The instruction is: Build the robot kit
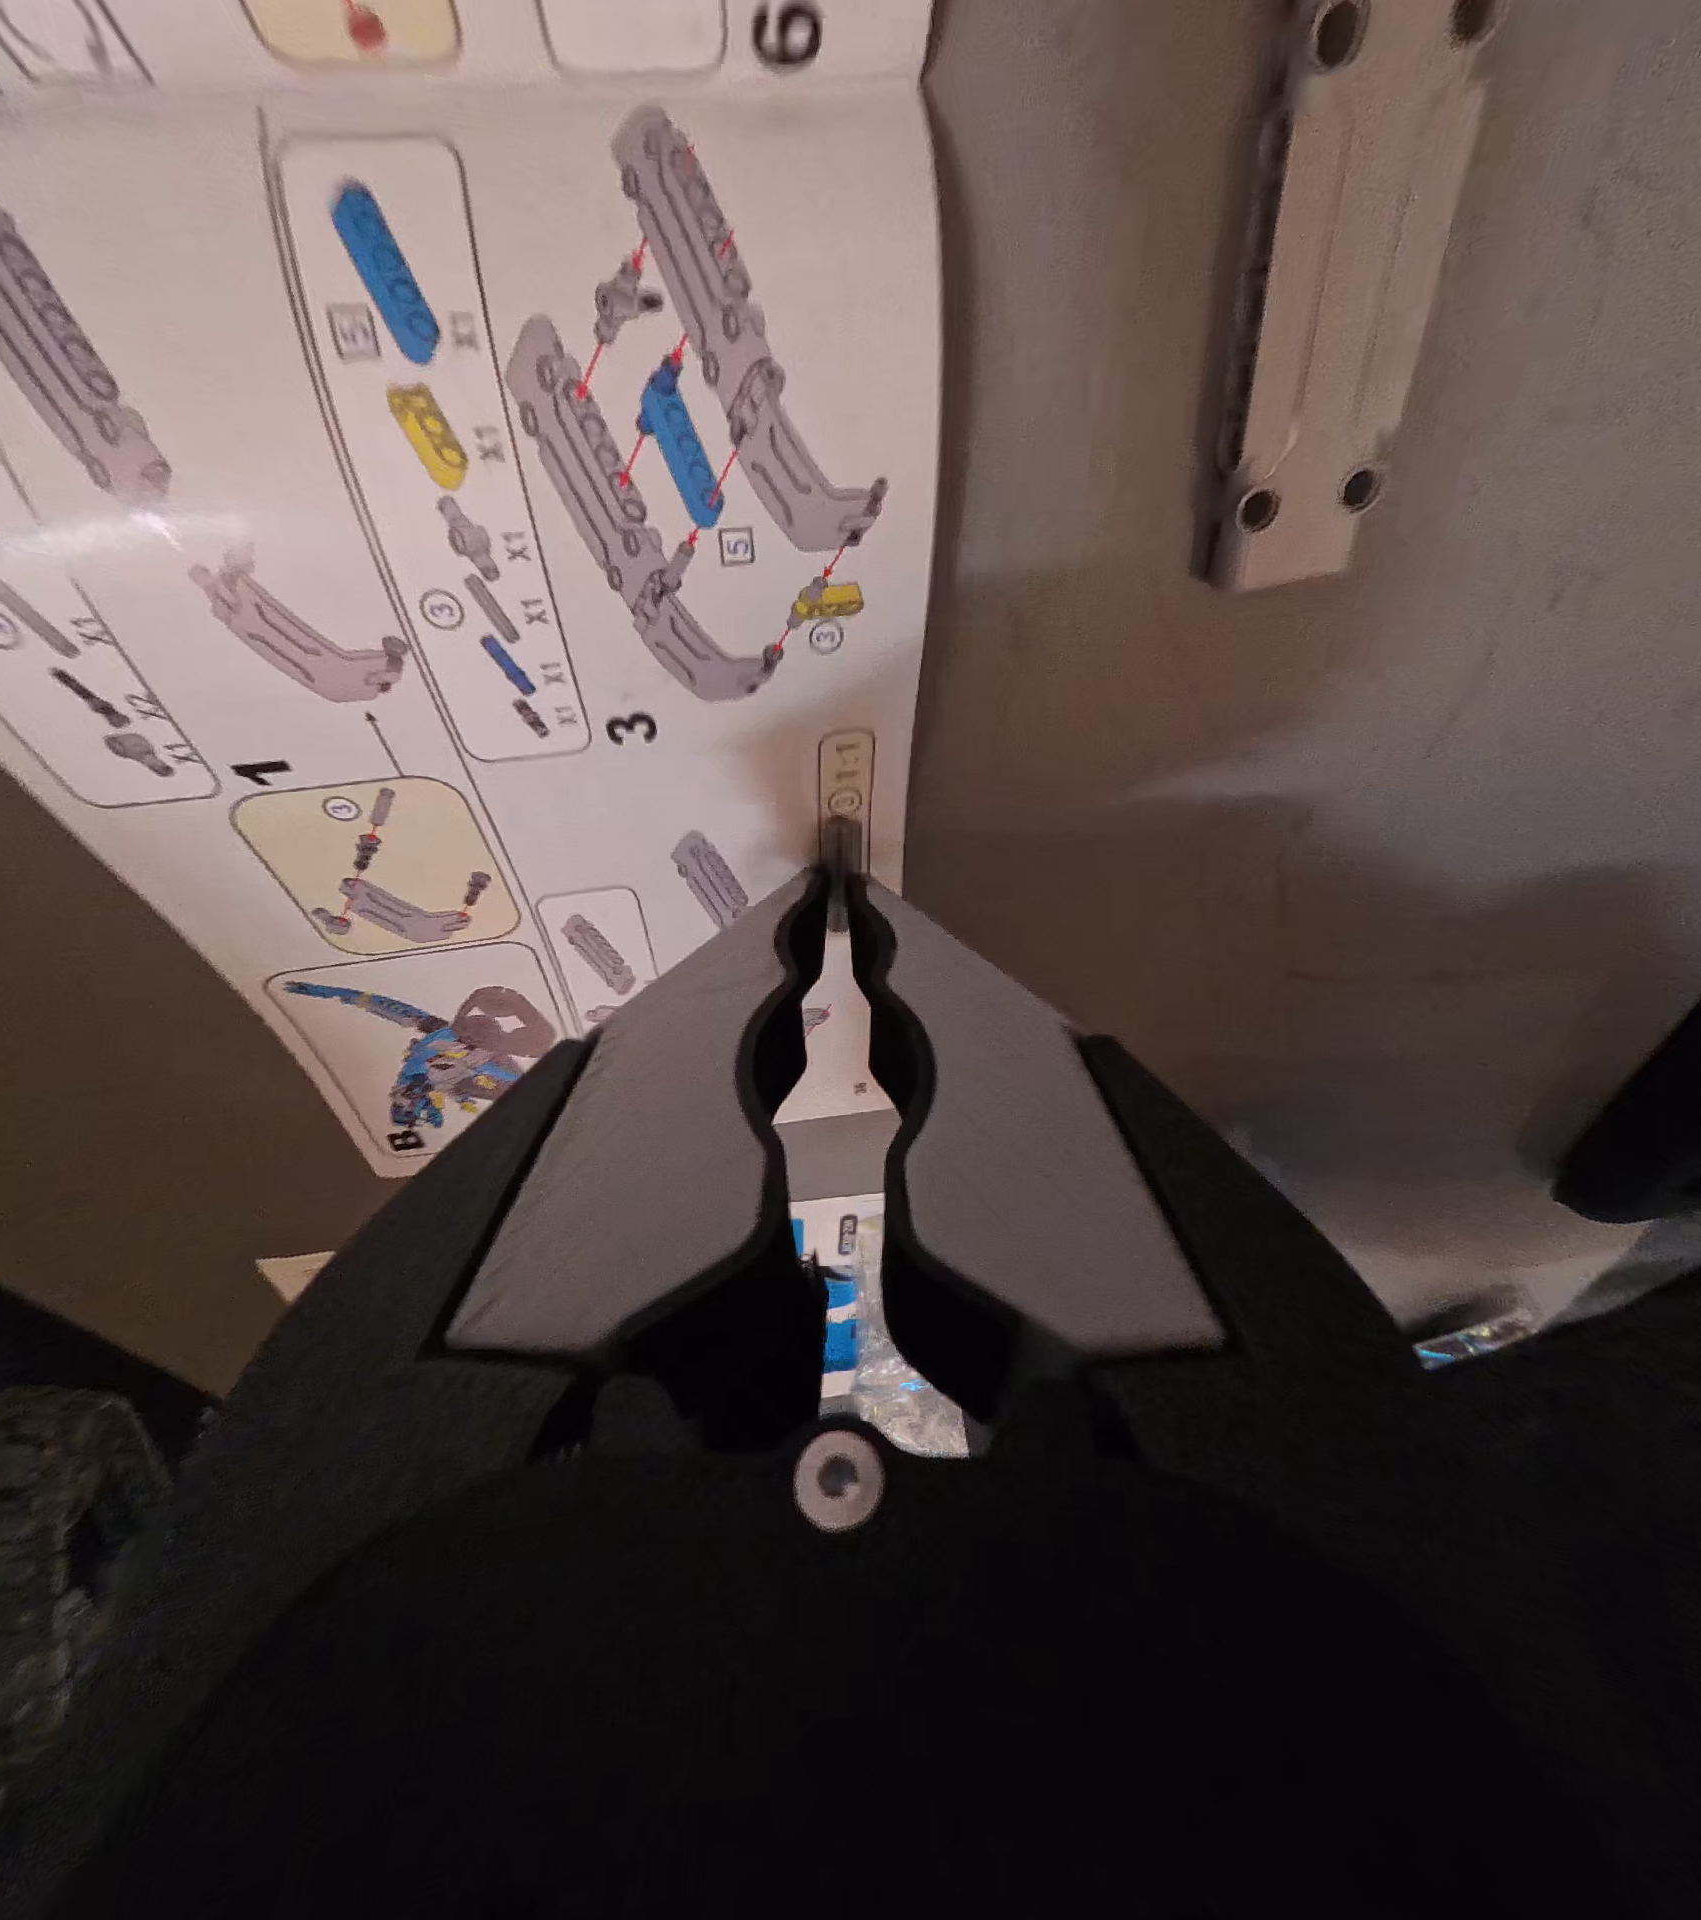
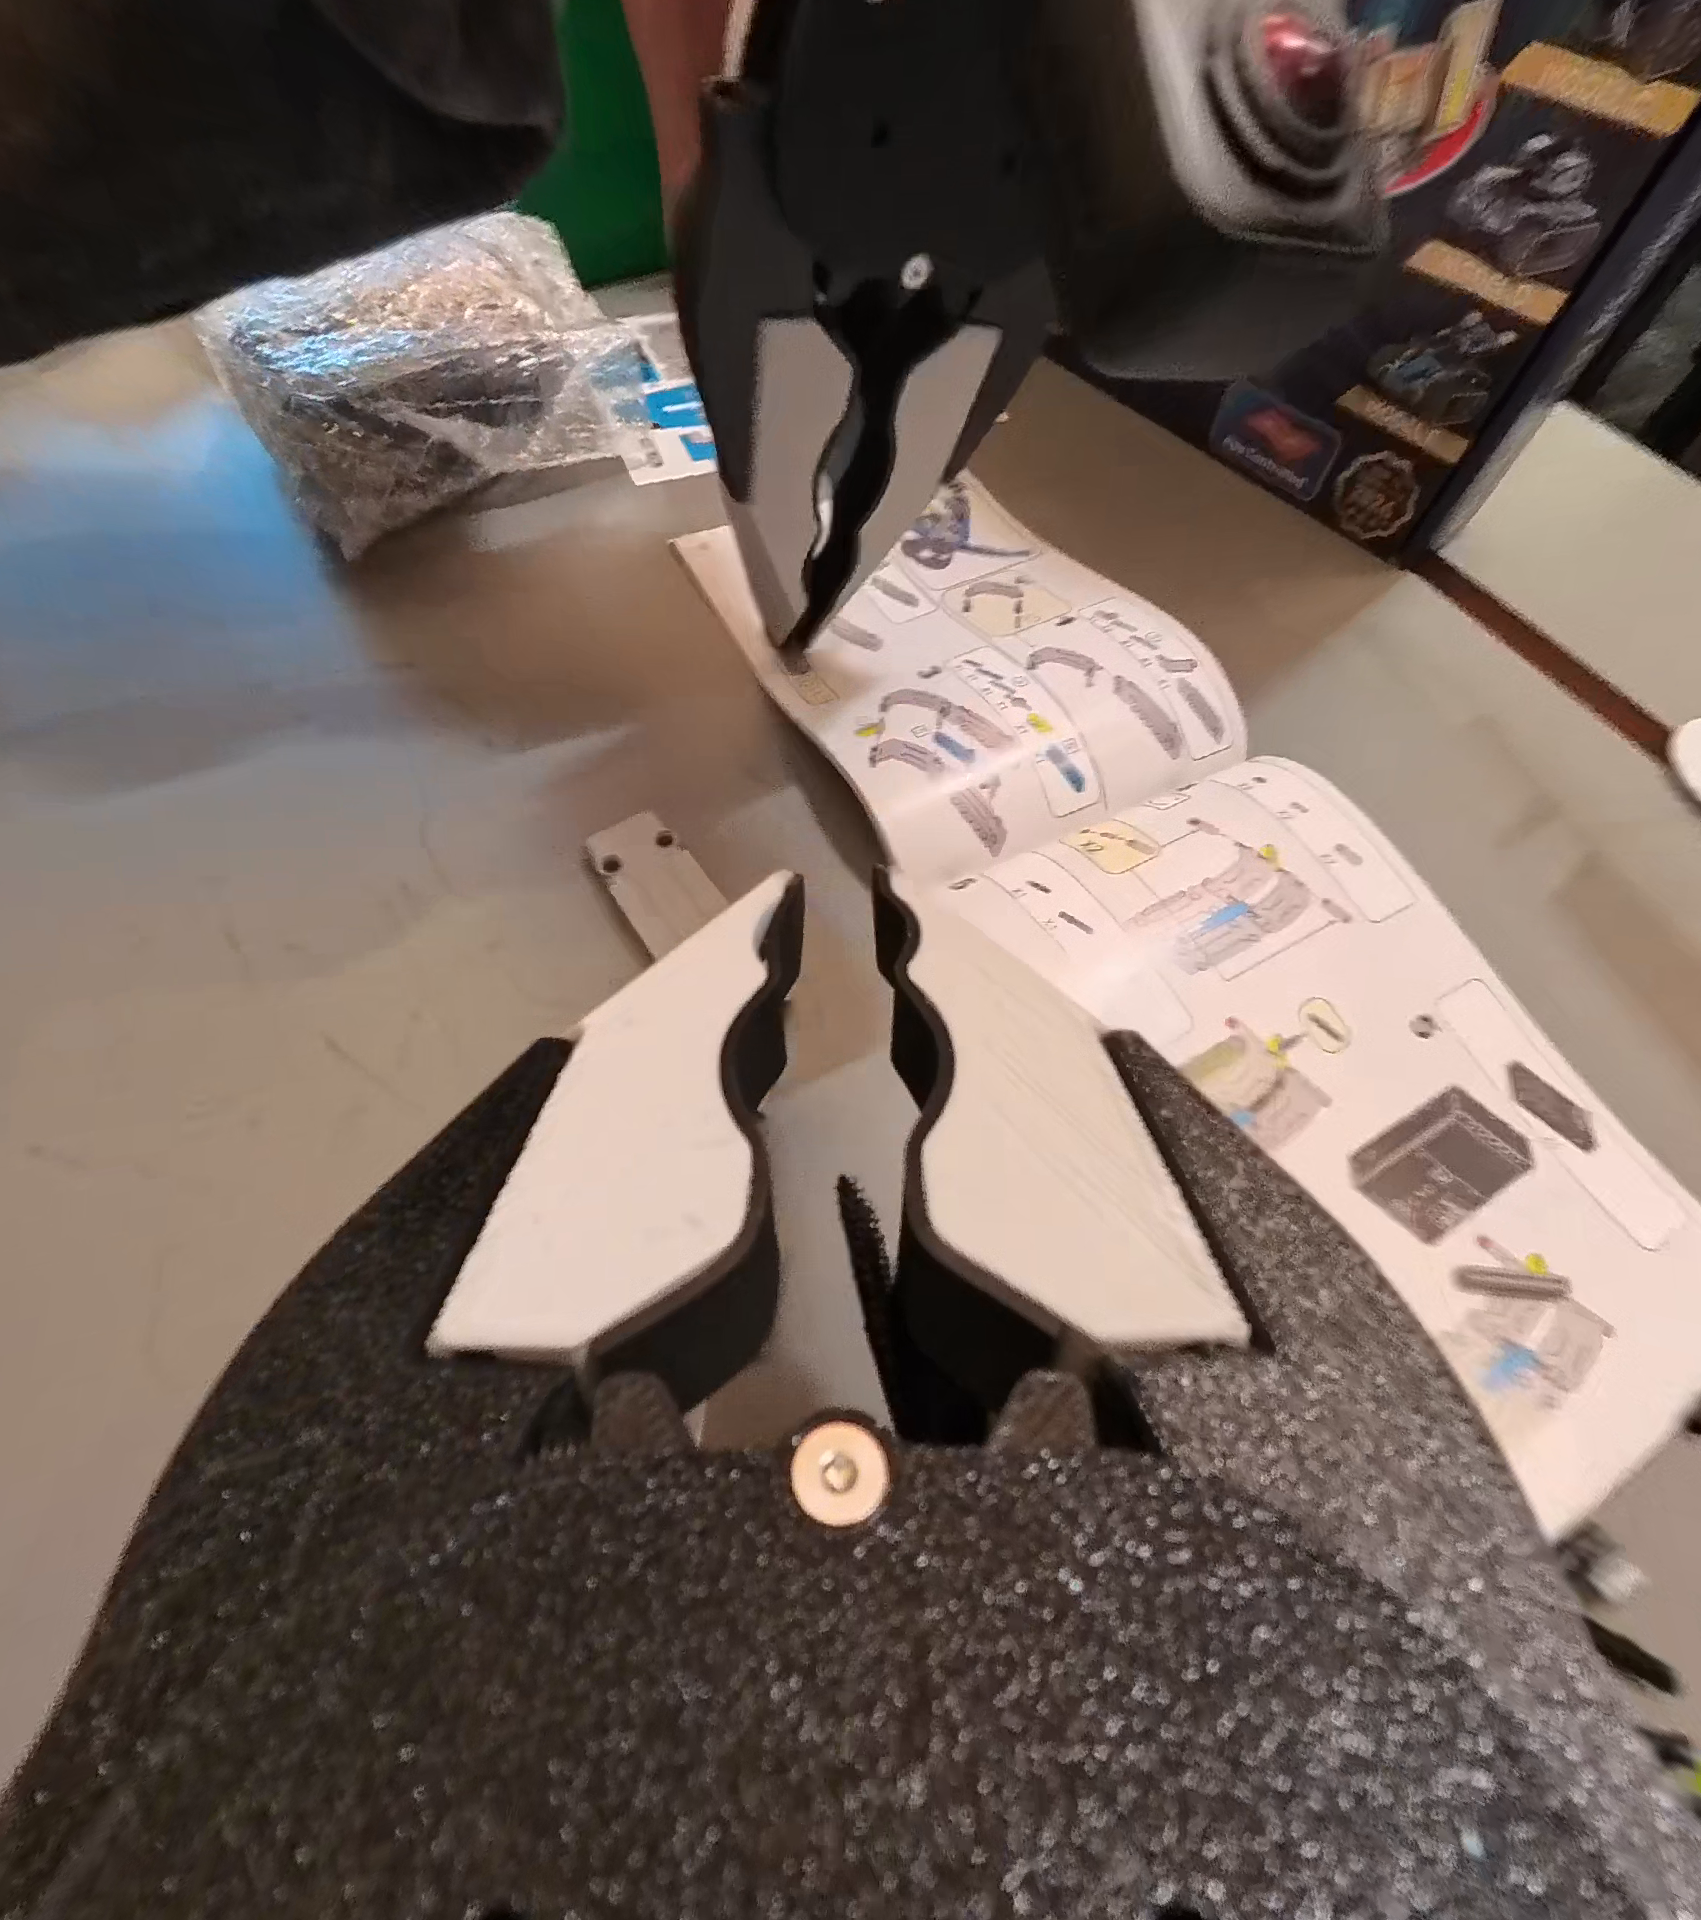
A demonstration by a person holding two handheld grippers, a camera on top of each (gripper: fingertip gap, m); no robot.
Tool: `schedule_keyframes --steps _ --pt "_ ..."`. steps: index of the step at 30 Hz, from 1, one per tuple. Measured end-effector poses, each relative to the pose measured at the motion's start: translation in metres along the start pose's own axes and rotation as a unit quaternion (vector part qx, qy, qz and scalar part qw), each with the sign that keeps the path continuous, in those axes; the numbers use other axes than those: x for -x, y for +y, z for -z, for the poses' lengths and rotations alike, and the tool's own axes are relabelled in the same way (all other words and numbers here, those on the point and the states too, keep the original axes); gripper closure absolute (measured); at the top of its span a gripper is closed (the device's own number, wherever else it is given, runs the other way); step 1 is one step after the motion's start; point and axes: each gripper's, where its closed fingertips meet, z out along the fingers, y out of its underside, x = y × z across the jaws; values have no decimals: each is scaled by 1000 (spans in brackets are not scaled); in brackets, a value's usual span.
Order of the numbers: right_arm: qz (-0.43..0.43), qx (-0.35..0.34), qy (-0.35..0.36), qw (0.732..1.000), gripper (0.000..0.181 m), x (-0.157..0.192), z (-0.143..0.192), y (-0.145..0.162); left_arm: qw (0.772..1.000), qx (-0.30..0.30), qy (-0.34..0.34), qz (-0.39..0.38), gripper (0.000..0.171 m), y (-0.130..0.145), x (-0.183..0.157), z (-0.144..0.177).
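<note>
left gripper [image 1: 838, 883] fingers pinch small grey pin [image 1: 842, 847] over printed instruction booklet [image 1: 202, 416]; right gripper [image 2: 838, 904] fingers parted, empty, near grey beam [image 2: 654, 873].

Right gripper [image 2: 838, 914]: fingers slightly parted, nothing between them, hovering above the grey worktop [image 2: 202, 935]. Beyond the left fingertip: pale grey perforated beam [image 2: 654, 883]. Right of the fingers: open instruction booklet [image 2: 1189, 935]. Farther ahead: left gripper [image 2: 804, 634], tips closed, touching the booklet's page edge. Ahead left: clear bag of parts [image 2: 410, 374].
</note>
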Motion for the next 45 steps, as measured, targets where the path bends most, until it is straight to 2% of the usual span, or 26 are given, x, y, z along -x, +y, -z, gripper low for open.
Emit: schedule_keyframes --steps 2,6,7,11,13,19,27,28,30,33,36,38,39,41,43,45 --pt "1 -14 30 999 169 -16 16 -3 999 -40 -13 -12 169 -17 -7 18" --pt "-117 -48 96 987 167 -53 68 13 977 -197 -28 -73 169 -95 -40 74" --pt "-126 -42 129 983 167 -62 78 22 973 -208 -29 -98 169 -111 -50 78" --pt "-108 21 252 961 171 -87 105 55 969 -181 -27 -167 169 -163 -63 61" --pt "-112 41 279 953 170 -94 108 64 972 -153 -3 -181 169 -178 -66 44" --pt "-119 34 271 955 170 -93 107 63 970 -93 16 -225 169 -188 -71 7" --pt "-135 40 254 957 170 -93 103 67 972 -90 65 -206 168 -183 -84 3" --pt "-138 42 251 957 170 -93 102 68 972 -96 62 -205 166 -184 -83 3" --pt "-140 46 248 958 170 -93 101 69 973 -125 48 -190 147 -191 -79 9" --pt "-136 47 245 959 170 -91 100 69 969 -172 50 -169 146 -191 -79 31" --pt "-126 41 237 962 170 -85 99 65 959 -251 38 -126 144 -172 -85 75" --pt "-119 32 220 968 170 -77 96 58 932 -357 27 -62 144 -151 -97 123" --pt "-113 29 210 971 170 -72 93 55 912 -411 -2 -5 144 -134 -96 147" --pt "-101 22 191 976 171 -60 88 47 850 -495 -96 151 144 -82 -84 180" --pt "-97 17 165 981 171 -45 80 38 774 -543 -144 291 147 -26 -89 181" --pt "-98 8 142 985 170 -31 73 25 704 -557 -160 410 147 13 -98 154"
